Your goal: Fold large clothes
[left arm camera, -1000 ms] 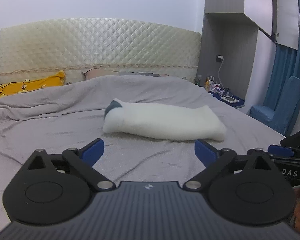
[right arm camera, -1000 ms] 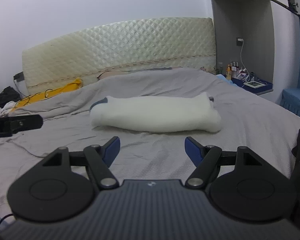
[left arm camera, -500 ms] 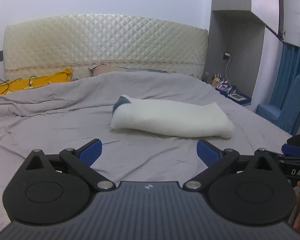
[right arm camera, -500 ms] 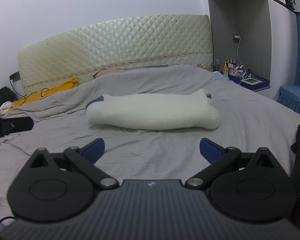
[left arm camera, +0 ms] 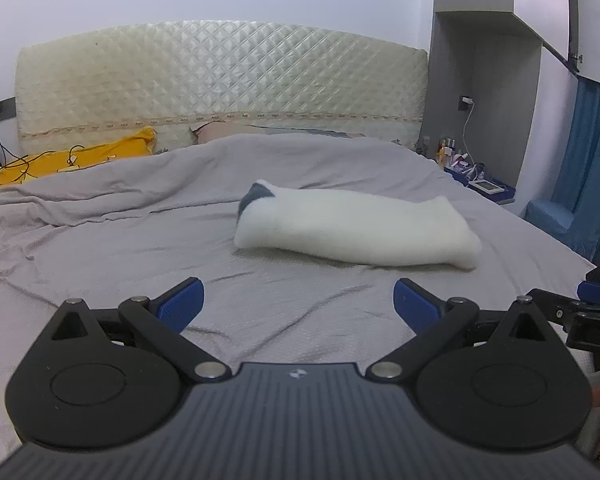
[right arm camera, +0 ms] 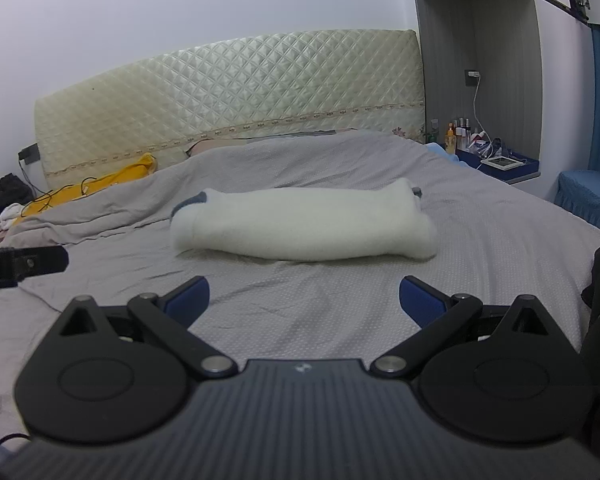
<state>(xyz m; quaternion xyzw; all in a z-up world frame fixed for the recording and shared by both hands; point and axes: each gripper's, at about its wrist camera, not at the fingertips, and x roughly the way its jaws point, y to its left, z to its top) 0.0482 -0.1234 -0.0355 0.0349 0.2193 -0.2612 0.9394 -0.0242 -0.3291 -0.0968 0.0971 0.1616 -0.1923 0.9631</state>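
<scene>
Now folded white garment (right arm camera: 304,226) lies on grey bed (right arm camera: 500,248).

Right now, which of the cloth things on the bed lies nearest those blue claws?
The folded white garment on the grey sheet, straight ahead of both open grippers. The yellow cloth lies far back by the headboard.

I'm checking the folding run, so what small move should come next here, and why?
Probably draw both tools back and stop. The white garment already lies folded in a compact bundle on the grey bedspread, and the left tool and right tool stand open, empty, short of it.
</scene>
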